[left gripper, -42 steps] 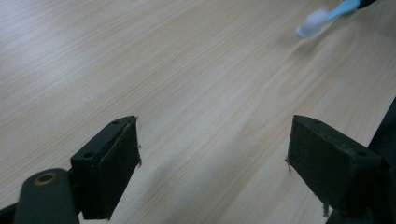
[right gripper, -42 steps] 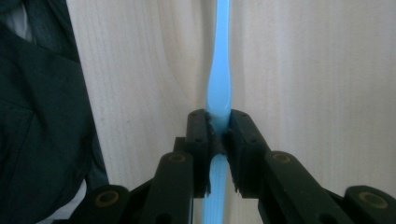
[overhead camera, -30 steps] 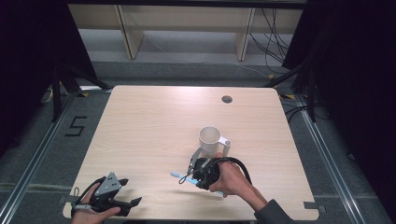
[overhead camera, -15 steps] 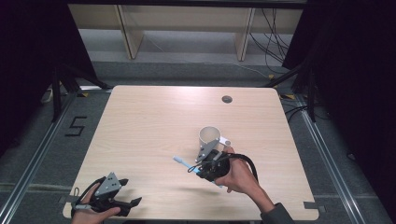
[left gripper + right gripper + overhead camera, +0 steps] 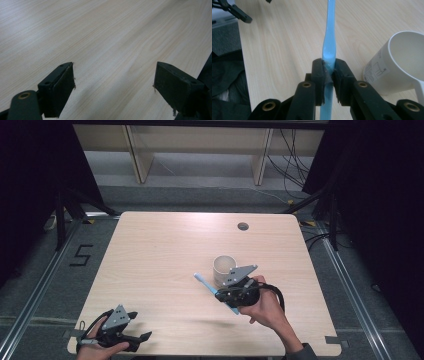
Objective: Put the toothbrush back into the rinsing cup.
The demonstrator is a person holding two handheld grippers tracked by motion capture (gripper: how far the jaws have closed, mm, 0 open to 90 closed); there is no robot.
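At the near left corner of the table [image 5: 165, 250], the left gripper [image 5: 137, 340] lies low in the person's hand, its jaws standing wide apart with bare wood between them. Right of centre and farther in, the right gripper [image 5: 223, 296] is clamped on a light blue toothbrush [image 5: 206, 283], pads pressed against its handle at mid-length. In the right gripper view the toothbrush [image 5: 329, 42] runs straight out from between the jaws, above the tabletop. Head end points toward the table's left in the high view. Just behind the right gripper stands a white cup [image 5: 224, 269], upright, mouth open, close beside the toothbrush but apart from it. Farther back, a small round hole [image 5: 243, 226] near the far edge.
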